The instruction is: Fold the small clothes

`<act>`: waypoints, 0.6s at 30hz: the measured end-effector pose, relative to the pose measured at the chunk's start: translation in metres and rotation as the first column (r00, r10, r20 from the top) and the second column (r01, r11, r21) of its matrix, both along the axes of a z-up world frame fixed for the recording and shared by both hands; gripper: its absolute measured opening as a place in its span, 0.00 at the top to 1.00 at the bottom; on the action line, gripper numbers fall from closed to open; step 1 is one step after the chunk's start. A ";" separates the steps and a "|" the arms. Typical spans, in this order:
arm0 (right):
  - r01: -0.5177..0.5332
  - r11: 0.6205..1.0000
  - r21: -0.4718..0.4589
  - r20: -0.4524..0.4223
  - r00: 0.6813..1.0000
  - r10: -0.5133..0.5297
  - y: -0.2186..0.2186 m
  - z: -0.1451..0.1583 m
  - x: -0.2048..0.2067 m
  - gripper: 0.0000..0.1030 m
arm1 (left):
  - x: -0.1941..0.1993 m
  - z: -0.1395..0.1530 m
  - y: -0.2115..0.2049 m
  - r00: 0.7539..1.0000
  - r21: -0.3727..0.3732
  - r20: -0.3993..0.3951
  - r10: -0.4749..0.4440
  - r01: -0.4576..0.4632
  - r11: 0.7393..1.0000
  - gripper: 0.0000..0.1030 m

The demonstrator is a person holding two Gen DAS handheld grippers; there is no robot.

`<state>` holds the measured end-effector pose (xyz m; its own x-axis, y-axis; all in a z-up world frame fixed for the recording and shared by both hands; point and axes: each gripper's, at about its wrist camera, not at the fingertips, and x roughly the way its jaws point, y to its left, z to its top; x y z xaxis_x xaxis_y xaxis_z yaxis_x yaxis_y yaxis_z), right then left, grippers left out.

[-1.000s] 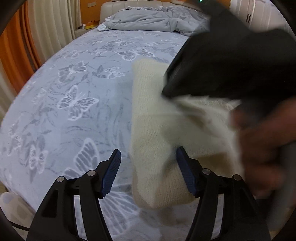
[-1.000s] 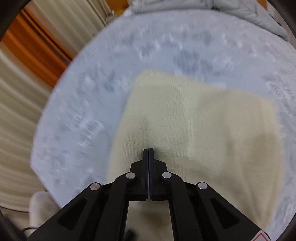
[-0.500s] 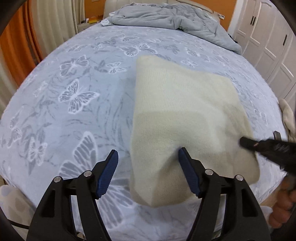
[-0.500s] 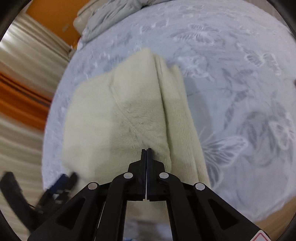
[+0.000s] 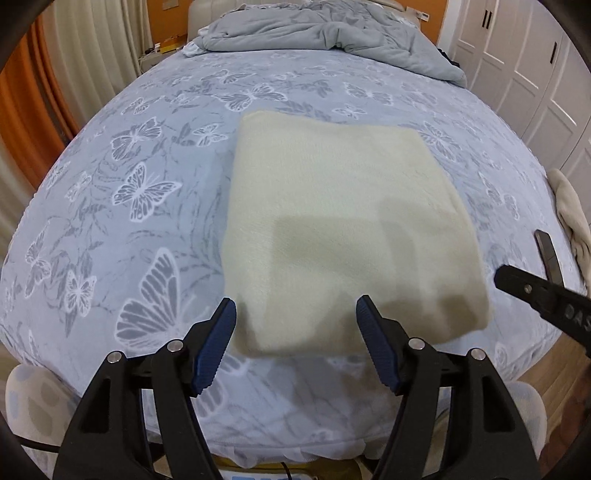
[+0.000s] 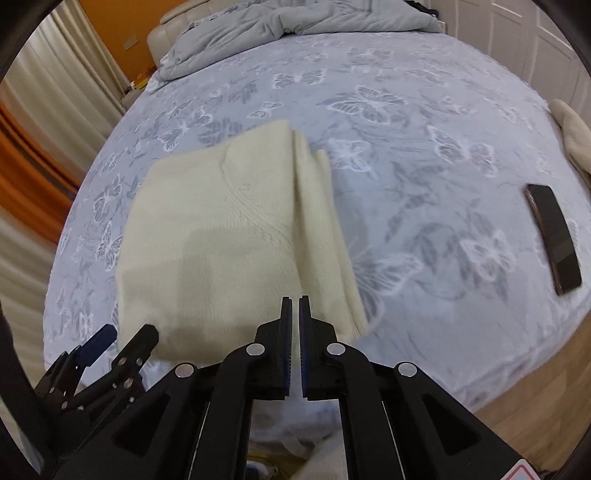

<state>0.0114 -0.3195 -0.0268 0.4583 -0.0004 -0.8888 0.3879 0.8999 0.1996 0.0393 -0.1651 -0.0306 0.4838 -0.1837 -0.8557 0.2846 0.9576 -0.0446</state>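
A cream knitted garment (image 5: 343,221) lies folded into a thick rectangle on the butterfly-print bed sheet (image 5: 129,221). My left gripper (image 5: 295,306) hovers open over the garment's near edge, its blue pads (image 5: 218,339) clear of the cloth. In the right wrist view the garment (image 6: 221,240) shows its stacked folded layers along the right side. My right gripper (image 6: 294,301) is shut with nothing in it, above the garment's near right corner. The left gripper (image 6: 110,343) appears at the lower left there, and the right gripper (image 5: 532,291) at the right edge of the left wrist view.
A dark phone (image 6: 554,240) lies on the sheet to the right of the garment. A beige cloth (image 6: 572,136) rests at the bed's right edge. A rumpled grey duvet (image 5: 332,33) covers the far end. White wardrobe doors (image 5: 535,55) stand right, curtains left.
The right gripper and hand swung off the top of the garment to its right side, uncovering it in the left wrist view. The left gripper drew back slightly, still open.
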 end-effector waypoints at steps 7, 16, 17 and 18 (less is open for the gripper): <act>0.001 1.000 0.029 -0.169 0.986 0.004 -0.001 -0.058 -0.001 0.96 | -0.009 0.002 -0.011 1.000 0.031 0.006 -0.009 0.009 0.999 0.37; 0.037 0.997 0.071 -0.137 0.990 -0.027 -0.007 -0.059 -0.001 0.96 | -0.011 0.000 -0.012 1.000 0.062 0.012 -0.003 0.002 0.998 0.37; 0.051 0.996 0.076 -0.098 0.994 -0.043 -0.010 -0.053 -0.008 0.96 | -0.012 0.001 -0.008 1.000 0.055 0.006 0.000 0.000 0.999 0.37; 0.068 0.994 0.082 -0.052 0.997 -0.063 -0.014 -0.046 -0.015 0.96 | -0.012 0.001 -0.006 1.000 0.048 0.002 0.003 -0.003 0.999 0.37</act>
